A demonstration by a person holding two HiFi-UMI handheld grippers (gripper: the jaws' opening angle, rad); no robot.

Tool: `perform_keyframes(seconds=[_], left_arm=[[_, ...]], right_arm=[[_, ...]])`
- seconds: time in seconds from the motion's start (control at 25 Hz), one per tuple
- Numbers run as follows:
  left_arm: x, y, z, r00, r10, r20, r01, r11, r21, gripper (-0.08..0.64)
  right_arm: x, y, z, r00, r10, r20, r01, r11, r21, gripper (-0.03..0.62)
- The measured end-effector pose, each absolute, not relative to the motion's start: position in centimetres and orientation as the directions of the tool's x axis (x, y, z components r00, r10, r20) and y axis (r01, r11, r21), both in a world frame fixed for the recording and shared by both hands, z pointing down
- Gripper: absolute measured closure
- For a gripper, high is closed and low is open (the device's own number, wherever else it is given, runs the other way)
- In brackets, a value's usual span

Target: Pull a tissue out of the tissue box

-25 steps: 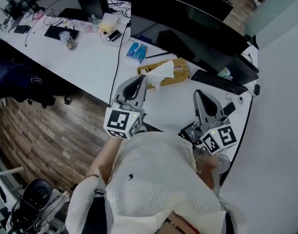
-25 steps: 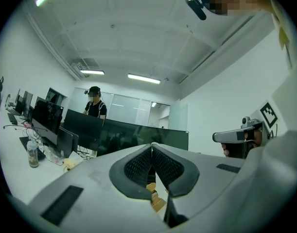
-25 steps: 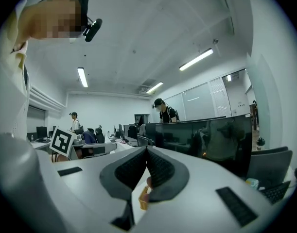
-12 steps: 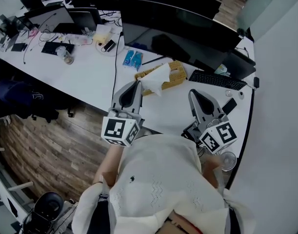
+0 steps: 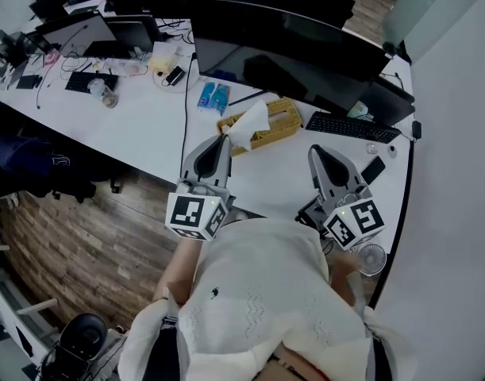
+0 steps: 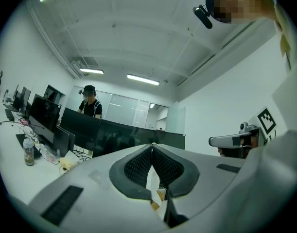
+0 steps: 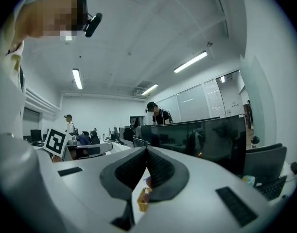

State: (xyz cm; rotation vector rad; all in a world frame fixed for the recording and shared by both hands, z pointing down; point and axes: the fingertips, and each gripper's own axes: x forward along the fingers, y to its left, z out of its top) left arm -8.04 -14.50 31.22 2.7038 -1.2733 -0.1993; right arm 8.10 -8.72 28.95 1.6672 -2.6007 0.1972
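A woven yellow tissue box [image 5: 280, 122] stands on the white desk [image 5: 139, 117] in front of a dark monitor. A white tissue [image 5: 250, 124] rises from its slot and leans left toward my left gripper [image 5: 224, 139]. That gripper's tips touch the tissue's lower left edge and its jaws are shut on it. In the left gripper view the jaws [image 6: 151, 147] meet at the tips, with a strip of tissue [image 6: 153, 178] and the box [image 6: 160, 195] showing below. My right gripper [image 5: 316, 151] hovers right of the box, shut and empty [image 7: 146, 149].
A wide monitor [image 5: 290, 46] stands just behind the box, and a black keyboard [image 5: 349, 127] lies to its right. Two blue packets [image 5: 210, 96] and a cable lie to the left. A small fan [image 5: 371, 259] sits near the desk's right corner. People stand behind distant monitors.
The tissue now leans further left toward the left gripper's tip. Both grippers have hardly moved; the head view has shifted slightly.
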Motion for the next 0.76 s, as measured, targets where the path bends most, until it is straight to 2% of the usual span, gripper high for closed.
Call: perform_keyframes(seconds=[0.76], left_arm=[[-7.72, -14.43, 31.6, 0.643, -0.764, -0.055, -0.741, -0.639, 0.209, 0.548]], right_arm=[[7.39, -8.05, 29.54, -0.441, -0.887, 0.139, -0.897, 0.438, -0.049, 0.592]])
